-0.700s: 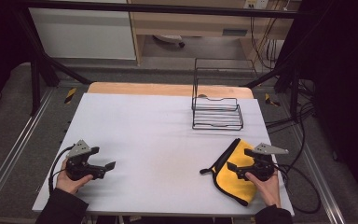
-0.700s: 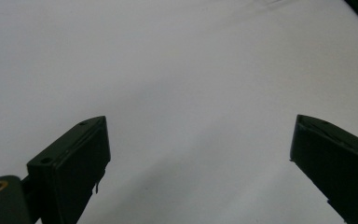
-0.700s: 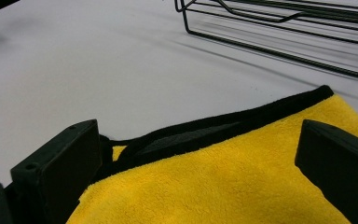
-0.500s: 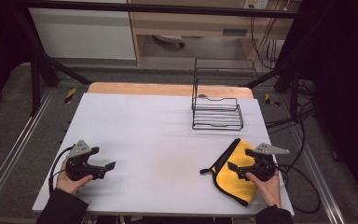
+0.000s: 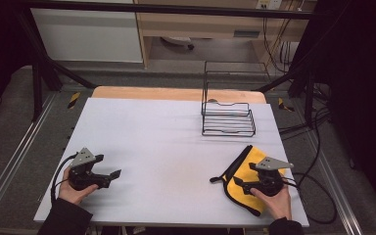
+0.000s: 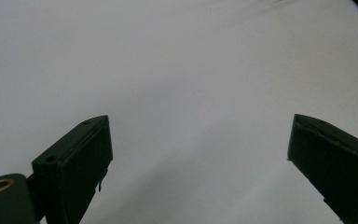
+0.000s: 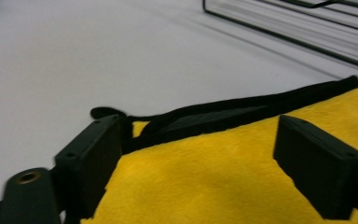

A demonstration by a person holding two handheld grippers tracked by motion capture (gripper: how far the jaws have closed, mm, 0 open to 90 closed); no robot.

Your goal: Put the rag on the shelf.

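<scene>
So nearest the camera you've got both hands at the front edge of the white table (image 5: pixel 176 147). The left hand (image 5: pixel 71 188) sits around 8 o'clock holding the left gripper (image 5: pixel 111 176), and its own view shows the jaws spread wide apart over bare tabletop (image 6: pixel 191 93), nothing between them, so that claw is released.

Over at about 4 o'clock the right hand (image 5: pixel 274 198) holds the right gripper (image 5: pixel 239 183), which sits on top of a yellow cloth (image 5: pixel 245 171) with black trim. In the right gripper view the jaws are also spread apart, hovering low over the yellow cloth (image 7: pixel 214 177) with its black edge (image 7: pixel 242 112) running across just ahead of them. Can't really tell if the jaw tips touch the fabric, but they aren't pinching it, so released too. The cloth lies folded near the table's front right corner, one corner poking toward the middle.

Farther back, around 1 o'clock, a black wire rack (image 5: pixel 227 120) stands on the table, well apart from the cloth. You can catch its bottom wires (image 7: pixel 298 32) in the right gripper view too. Past that there's a wooden strip (image 5: pixel 176 93) at the far edge.
</scene>
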